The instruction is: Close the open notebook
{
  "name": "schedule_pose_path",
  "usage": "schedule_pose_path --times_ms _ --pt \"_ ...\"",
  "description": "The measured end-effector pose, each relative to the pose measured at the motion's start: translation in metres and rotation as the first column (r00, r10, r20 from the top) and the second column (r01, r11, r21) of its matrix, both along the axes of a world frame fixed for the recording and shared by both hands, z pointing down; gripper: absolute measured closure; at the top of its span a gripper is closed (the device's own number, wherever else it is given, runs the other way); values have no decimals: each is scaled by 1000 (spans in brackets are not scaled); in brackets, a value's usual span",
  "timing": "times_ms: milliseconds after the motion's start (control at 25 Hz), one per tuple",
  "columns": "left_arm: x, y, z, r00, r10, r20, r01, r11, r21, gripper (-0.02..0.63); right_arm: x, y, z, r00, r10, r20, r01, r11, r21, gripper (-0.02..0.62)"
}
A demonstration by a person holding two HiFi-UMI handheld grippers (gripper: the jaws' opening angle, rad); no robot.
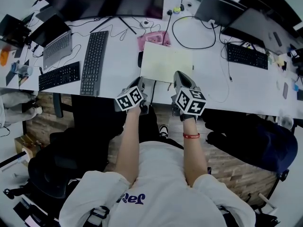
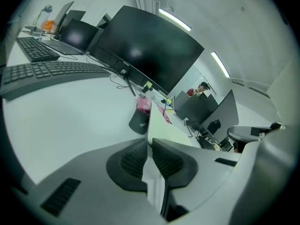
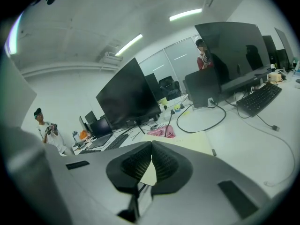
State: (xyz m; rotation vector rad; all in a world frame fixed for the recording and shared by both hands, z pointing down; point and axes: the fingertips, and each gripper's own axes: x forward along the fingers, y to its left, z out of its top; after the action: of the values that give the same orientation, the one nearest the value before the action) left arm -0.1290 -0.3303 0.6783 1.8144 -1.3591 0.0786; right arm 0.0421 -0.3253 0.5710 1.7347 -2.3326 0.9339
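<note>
White laminate desk (image 1: 118,65), seen from above, with a wood-plank floor below its near edge.

1. Laptop (image 1: 54,39), far left, lid open, partly cut off by other gear.
2. Two black keyboards: a short one (image 1: 59,75) and a long one (image 1: 93,63), both flat and matte.
3. Large dark monitor (image 1: 113,1) on a splayed stand, its top out of frame.
4. Dark cup-shaped holder (image 2: 139,121), just beside the notebook's left edge. Its contents cannot be made out.
5. Pink crinkled packet (image 1: 154,39), just beyond the notebook. Nothing shows of what it holds.
6. Left gripper (image 2: 149,146): ribbed black pads drawn almost together and clamped on a thin pale leaf of the notebook, which is seen edge-on running up between them.
7. Notebook (image 1: 166,61): a cream, plain-paged rectangle at the desk's middle near edge, directly ahead of both grippers. From above its spine is hard to pick out.
8. Right gripper (image 3: 151,146): pad tips closed at the notebook's near edge, with a wedge of cream page between the pads.
9. Black cable (image 1: 194,48), looped in a rough circle.
10. Third black keyboard (image 1: 246,56), far right.
11. Dark padded chair (image 1: 265,141), partly under the desk.
</note>
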Motion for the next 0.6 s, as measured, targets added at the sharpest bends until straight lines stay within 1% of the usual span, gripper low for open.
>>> schedule_pose_path --times_ms 80,280,600 --pt "0 1 -2 1000 -5 -12 5 1000 4 560 1 0 -3 1000 2 2 -2 1000 6 580" --pt "2 3 -6 1000 -5 -9 5 1000 13 563 2 3 -9 1000 6 5 -6 1000 18 580" --pt "8 6 -17 999 -32 21 31 999 44 568 13 6 -20 999 24 22 -25 999 39 580"
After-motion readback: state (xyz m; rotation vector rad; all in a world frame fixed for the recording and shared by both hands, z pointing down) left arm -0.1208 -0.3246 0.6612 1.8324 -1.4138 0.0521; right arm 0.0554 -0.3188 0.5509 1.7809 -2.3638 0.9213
